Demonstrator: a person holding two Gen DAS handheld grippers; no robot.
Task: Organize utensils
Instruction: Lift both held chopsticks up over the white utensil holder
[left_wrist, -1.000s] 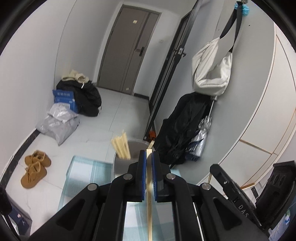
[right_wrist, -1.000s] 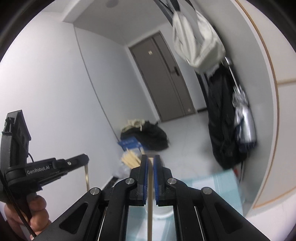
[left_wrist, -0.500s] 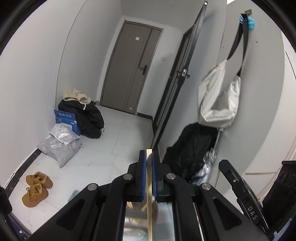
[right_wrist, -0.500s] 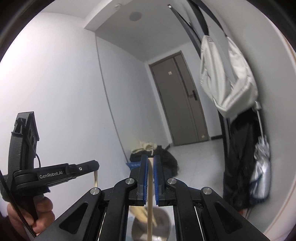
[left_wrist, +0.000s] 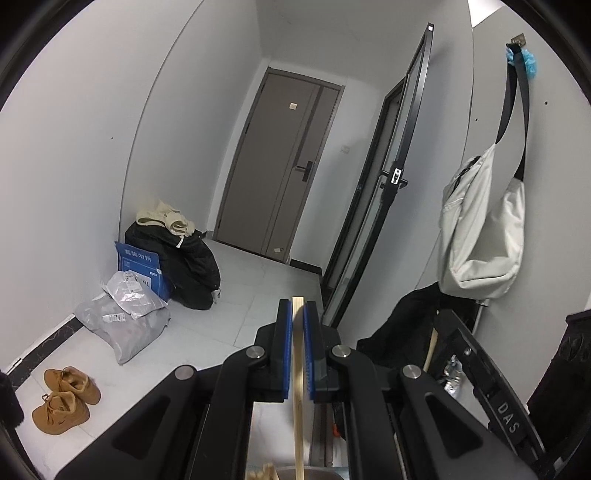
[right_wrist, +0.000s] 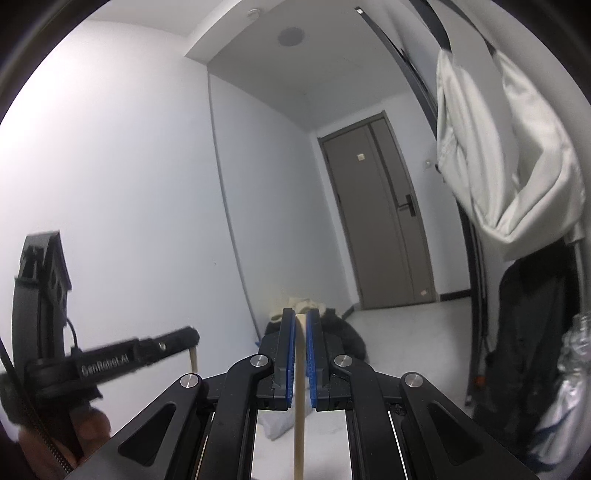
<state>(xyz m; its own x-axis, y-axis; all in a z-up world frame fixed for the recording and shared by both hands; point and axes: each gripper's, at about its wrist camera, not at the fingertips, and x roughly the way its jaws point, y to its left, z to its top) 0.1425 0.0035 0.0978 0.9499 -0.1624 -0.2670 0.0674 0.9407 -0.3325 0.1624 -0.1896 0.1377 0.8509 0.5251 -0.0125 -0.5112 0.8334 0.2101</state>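
My left gripper (left_wrist: 297, 305) is shut on a pale wooden chopstick (left_wrist: 298, 406) that hangs down between its blue pads. Below it, at the bottom edge of the left wrist view, show the rim of a metal cup (left_wrist: 306, 472) and the tops of other chopsticks (left_wrist: 263, 474). My right gripper (right_wrist: 300, 314) is shut on a second chopstick (right_wrist: 299, 424), also hanging straight down. In the right wrist view the left gripper (right_wrist: 183, 339) reaches in from the left with its chopstick (right_wrist: 192, 361) below the tip. The right gripper's finger (left_wrist: 456, 334) shows in the left wrist view.
A hallway lies ahead with a grey door (left_wrist: 284, 177) and an open glass door (left_wrist: 373, 221). On the floor lie bags (left_wrist: 125, 321), a blue box (left_wrist: 140, 266) and brown shoes (left_wrist: 62, 398). A white bag (left_wrist: 480, 236) and a dark coat (right_wrist: 535, 332) hang on the right wall.
Both grippers have lifted and tipped upward with their chopsticks. The cup of chopsticks and the blue-green mat slid down the views; only the cup's rim remains in the left wrist view.
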